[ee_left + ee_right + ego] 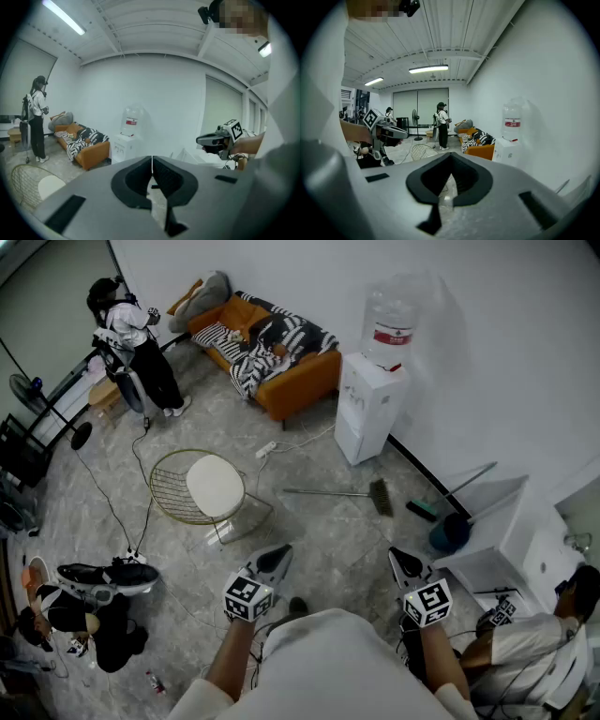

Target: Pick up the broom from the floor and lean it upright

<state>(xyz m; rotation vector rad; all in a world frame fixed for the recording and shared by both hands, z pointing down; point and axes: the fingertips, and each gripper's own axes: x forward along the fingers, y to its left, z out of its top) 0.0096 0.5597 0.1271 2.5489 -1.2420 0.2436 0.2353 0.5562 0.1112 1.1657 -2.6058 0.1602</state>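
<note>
The broom (347, 491) lies flat on the grey floor, its thin handle pointing left and its dark bristle head (381, 496) to the right, just in front of the water dispenser. My left gripper (277, 557) hovers well short of it, jaws shut with nothing between them, as the left gripper view (152, 158) confirms. My right gripper (397, 557) is level with it on the right, also shut and empty (451, 154). Both point forward and slightly down, apart from the broom. Each gripper shows in the other's view: the right gripper (213, 139) and the left gripper (389, 132).
A white water dispenser (367, 404) and an orange sofa (281, 371) stand by the far wall. A wire chair with a white cushion (211, 486) sits left of the broom. A blue mop and a green brush (448, 526) lean by white steps (487, 554). Cables cross the floor; people stand and sit around.
</note>
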